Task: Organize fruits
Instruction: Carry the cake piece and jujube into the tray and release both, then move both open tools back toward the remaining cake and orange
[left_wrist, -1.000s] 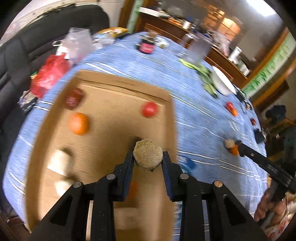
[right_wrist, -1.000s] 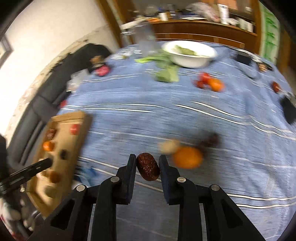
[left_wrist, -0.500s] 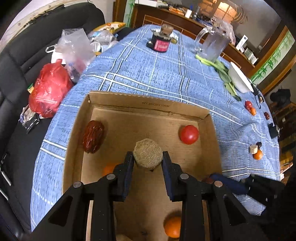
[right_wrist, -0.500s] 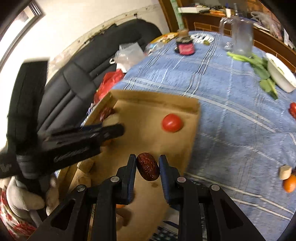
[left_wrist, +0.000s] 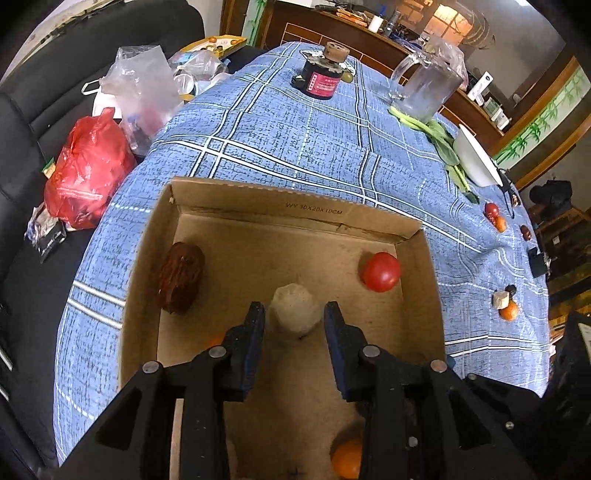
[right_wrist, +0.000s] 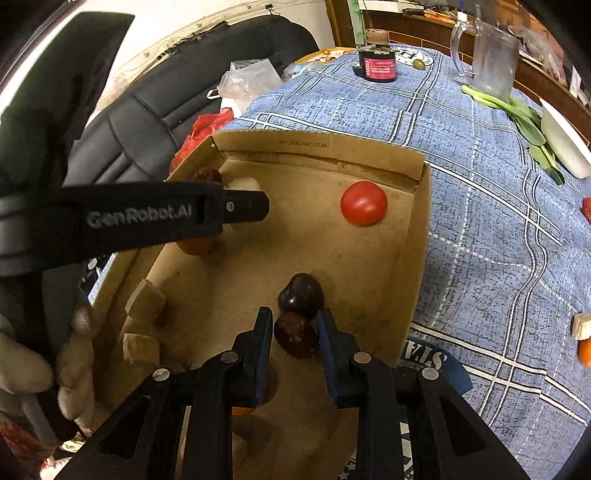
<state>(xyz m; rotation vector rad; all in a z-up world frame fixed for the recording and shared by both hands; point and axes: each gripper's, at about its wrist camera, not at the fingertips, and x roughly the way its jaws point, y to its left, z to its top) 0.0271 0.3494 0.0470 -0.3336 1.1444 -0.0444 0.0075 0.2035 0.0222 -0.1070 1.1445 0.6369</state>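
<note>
Cardboard box (left_wrist: 229, 201) receives both pieces: left gripper (left_wrist: 294, 320), fingers wide, has the pale chunk (left_wrist: 294, 310) between them; right gripper (right_wrist: 294, 334) holds a dark date (right_wrist: 295, 334) narrowly, which it must release next.

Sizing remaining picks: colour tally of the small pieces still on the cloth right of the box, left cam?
red piece: 1
orange pieces: 2
dark pieces: 2
pale cube: 1
Total: 6
</note>
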